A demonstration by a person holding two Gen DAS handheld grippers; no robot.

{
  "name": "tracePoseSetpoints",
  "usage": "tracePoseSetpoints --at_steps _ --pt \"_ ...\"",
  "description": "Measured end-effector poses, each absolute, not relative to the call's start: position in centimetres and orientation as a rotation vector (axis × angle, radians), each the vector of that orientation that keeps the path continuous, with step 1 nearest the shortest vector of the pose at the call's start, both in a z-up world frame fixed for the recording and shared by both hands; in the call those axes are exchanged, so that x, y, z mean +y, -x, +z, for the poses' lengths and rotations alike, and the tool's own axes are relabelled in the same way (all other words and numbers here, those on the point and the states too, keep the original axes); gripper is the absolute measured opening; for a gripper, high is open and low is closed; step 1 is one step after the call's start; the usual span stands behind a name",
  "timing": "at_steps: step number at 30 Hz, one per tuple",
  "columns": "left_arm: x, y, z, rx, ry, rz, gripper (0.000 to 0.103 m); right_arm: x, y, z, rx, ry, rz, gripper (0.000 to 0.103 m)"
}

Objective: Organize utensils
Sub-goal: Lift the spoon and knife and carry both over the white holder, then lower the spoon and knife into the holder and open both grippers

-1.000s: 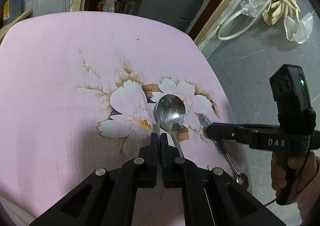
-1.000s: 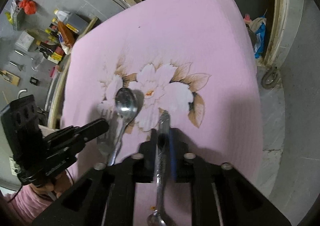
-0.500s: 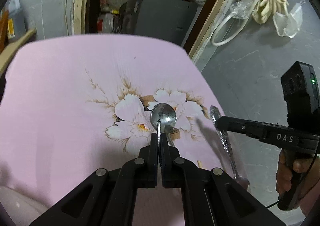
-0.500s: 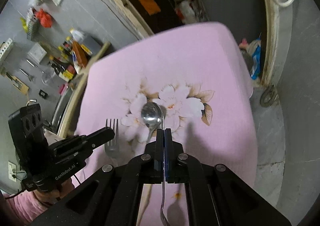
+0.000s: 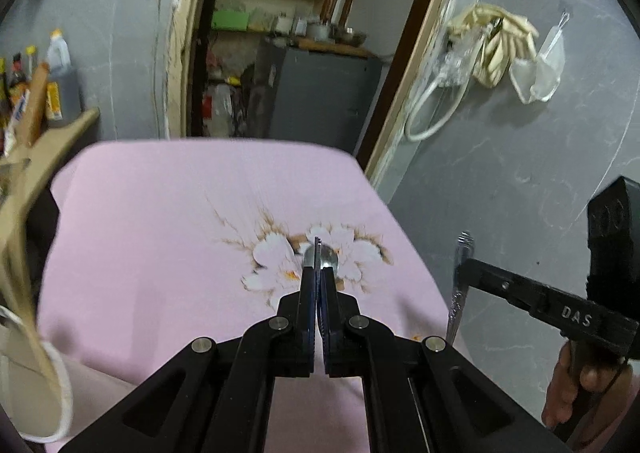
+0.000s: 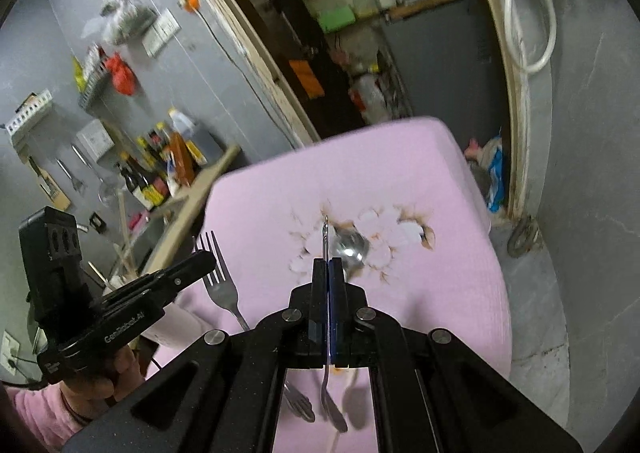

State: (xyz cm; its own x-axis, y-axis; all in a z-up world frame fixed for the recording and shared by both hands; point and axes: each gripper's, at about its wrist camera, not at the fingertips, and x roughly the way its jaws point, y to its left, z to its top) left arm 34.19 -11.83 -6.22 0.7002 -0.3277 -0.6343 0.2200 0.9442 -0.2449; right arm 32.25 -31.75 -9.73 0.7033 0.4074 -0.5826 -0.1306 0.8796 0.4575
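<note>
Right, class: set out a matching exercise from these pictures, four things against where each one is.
1 fork
2 spoon
3 patterned-handle utensil
4 white hose

A on the flower print of the pink cloth
B shut in the right claw
C hanging on the grey wall
D shut in the left claw

Pairs: 1-D, 2-A, 3-B, 4-C
</note>
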Motion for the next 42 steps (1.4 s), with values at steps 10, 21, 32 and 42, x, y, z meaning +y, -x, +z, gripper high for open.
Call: tracePoseSetpoints --at_steps 10,21,32,42 --pt "-7.9 -31.3 0.5 0.578 0.111 -0.272 0.003 -27.7 -29.1 -1.7 0.533 -0.337 0.286 0.001" --pt "0.7 -28.5 6.2 0.472 0.134 -0.189 0.003 -19.8 -28.0 5.1 0.377 -0.307 0.337 0.001" --pt "10.6 -25.7 9.1 0.369 0.1 -0.015 0.003 -11.3 -27.5 7.2 0.282 -0.294 0.414 0.001" --pt "15.8 -25.9 6.8 0.395 0.052 0.088 0.003 -7.0 -28.3 3.4 0.356 -0.268 0.419 0.001"
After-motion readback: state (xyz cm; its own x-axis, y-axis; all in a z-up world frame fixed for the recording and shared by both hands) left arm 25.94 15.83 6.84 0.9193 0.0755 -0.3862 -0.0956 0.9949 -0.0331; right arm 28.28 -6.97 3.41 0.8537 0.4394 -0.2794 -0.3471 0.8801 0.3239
